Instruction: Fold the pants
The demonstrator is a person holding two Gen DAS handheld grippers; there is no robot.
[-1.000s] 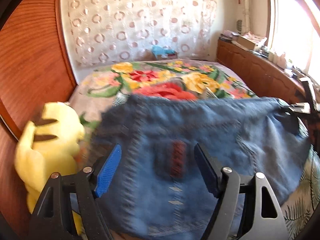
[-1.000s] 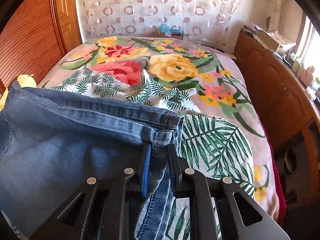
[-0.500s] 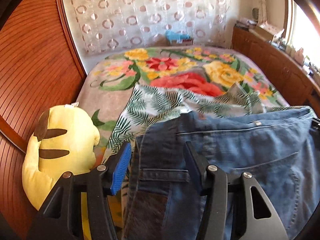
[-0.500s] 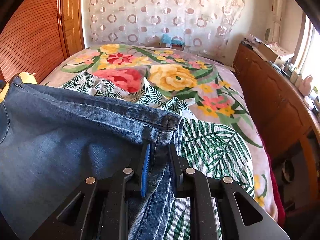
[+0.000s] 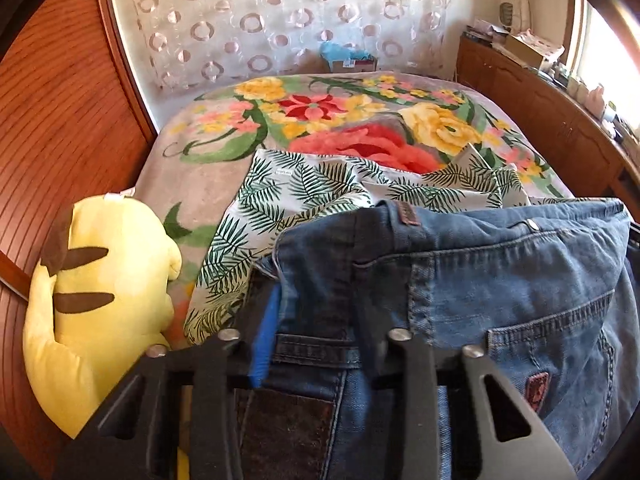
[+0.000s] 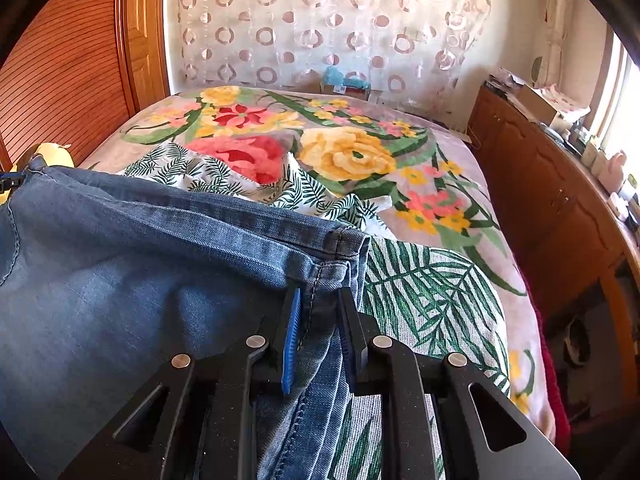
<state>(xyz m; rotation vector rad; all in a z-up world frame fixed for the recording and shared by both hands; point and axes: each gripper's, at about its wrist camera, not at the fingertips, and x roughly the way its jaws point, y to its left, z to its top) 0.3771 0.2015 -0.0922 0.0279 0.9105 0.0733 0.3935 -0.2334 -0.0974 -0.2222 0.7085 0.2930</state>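
Left gripper: black frame, blue-padded fingers, pitched steeply downward; jaws have just been closing, denim waistband bunched between them, pads appearing to press on it. Right gripper: same build, pitched downward, jaws narrow, clamped on a denim hem corner.

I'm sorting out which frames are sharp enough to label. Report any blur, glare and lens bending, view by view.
Left wrist view: the left tongs are smeared by motion, having just been closing on the jeans; the window is blown out. Right wrist view: the right tongs and denim are crisp; its window glares too. Both views bow straight edges, as in the wooden wall.
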